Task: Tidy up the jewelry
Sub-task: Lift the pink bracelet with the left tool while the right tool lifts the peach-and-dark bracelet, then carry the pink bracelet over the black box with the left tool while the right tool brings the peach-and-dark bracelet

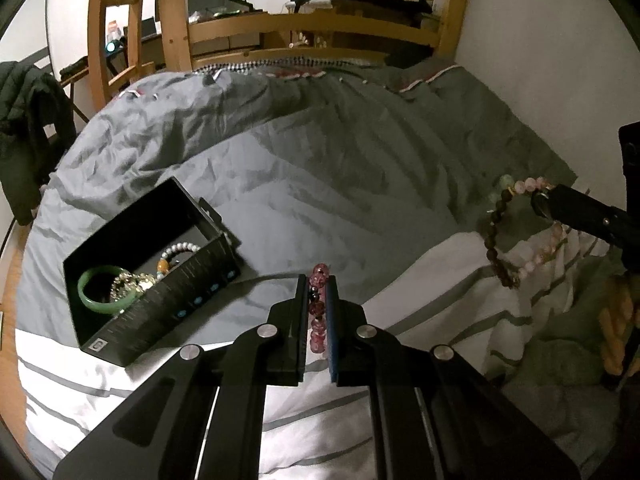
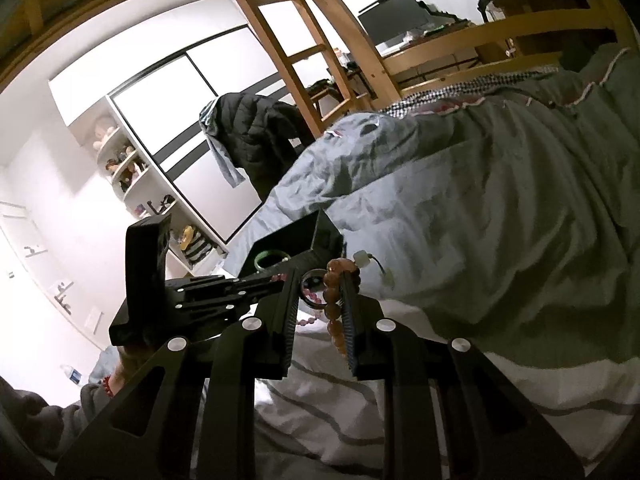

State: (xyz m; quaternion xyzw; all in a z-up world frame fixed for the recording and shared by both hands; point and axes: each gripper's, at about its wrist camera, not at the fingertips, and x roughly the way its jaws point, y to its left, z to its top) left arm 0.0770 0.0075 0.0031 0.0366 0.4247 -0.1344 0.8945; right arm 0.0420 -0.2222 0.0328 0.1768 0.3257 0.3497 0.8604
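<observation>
looking along the left gripper, its two fingers are pressed on a pink bead bracelet, which stands upright between them, with the top bead showing above the tips. to the left, on the grey duvet, lies an open black box. inside it are a green bangle, a sparkling metal piece just beside the bangle, and a white bead bracelet further back. at the right edge the right gripper comes in, and beaded bracelets in pale pink and brown hang from its tip over a white striped sheet.

from the right wrist view, the right gripper holds an amber bead bracelet against its right finger, together with a dark ring and some pink beads. the fingers are narrowed on this bundle, not fully together. a white charm on a cord sticks out past the tips. the left gripper reaches across from the left. behind it the black box sits on the duvet with the green bangle visible inside.
</observation>
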